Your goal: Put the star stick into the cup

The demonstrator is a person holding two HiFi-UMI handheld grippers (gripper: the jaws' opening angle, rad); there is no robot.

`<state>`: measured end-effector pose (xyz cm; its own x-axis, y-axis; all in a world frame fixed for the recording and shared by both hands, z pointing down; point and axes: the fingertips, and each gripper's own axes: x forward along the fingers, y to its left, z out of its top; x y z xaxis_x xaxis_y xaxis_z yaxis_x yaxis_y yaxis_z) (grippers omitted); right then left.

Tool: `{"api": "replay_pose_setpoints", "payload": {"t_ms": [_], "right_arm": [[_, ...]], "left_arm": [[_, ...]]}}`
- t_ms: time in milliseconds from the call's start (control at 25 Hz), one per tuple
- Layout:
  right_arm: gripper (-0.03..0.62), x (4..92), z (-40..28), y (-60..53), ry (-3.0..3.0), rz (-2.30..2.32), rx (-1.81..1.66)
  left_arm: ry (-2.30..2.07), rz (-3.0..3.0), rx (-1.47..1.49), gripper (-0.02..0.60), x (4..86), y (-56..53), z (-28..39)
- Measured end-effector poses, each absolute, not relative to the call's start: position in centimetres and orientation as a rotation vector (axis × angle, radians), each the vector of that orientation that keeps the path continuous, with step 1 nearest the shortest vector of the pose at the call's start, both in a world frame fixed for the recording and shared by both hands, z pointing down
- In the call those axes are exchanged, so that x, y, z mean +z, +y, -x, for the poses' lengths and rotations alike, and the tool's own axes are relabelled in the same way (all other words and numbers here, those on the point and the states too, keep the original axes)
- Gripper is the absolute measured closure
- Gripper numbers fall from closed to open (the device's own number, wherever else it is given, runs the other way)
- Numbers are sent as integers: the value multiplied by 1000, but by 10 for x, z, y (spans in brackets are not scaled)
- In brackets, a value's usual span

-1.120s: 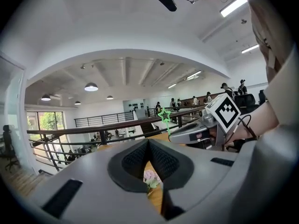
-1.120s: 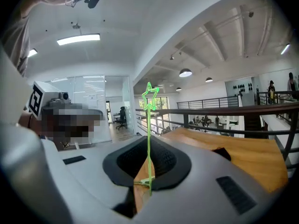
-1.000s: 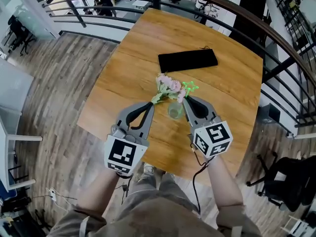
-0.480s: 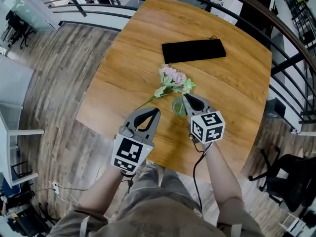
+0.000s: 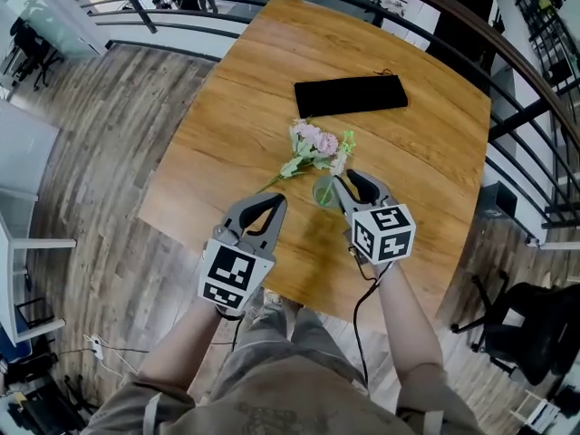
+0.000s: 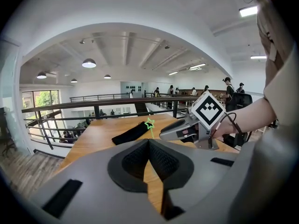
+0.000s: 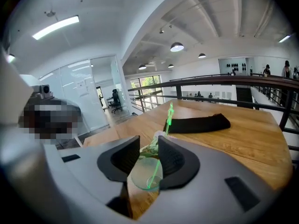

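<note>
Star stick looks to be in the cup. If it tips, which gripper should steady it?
Right, probably. The right gripper, jaws just opened, has the cup and star stick between them; the left gripper is shut and off to the cup's side.

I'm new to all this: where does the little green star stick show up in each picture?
Head view: centre, the star stick stands in the cup beside pink flowers.
Left gripper view: centre, small, its star end showing.
Right gripper view: centre, the stick rising slanted from the cup.
Shared landmark: the black pouch just behind it.
</note>
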<state>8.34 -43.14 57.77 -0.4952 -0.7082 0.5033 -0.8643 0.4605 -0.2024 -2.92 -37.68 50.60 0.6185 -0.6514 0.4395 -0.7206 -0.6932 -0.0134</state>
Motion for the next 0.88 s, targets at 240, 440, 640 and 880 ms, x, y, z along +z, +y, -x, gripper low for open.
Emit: {"api": "replay_pose_setpoints", "payload": {"t_ms": [240,440,640,880], "right_arm": [[454,506,-82,-416,-2482,-1358,537],[476,436,-77,-395,-2581,-1390,415],[497,375,-71,-363,-2671,-1396,297],[534,324,-66,-320,-2769,-1408,179]], "left_arm": [[-1196,-2745,568,566,467,-381,34],[-1234,-2828,519,566,423,-379,37],[-1249,-2908,460,566,376,-365,42],[-1250,-2969,386,566,336,-339,45]]}}
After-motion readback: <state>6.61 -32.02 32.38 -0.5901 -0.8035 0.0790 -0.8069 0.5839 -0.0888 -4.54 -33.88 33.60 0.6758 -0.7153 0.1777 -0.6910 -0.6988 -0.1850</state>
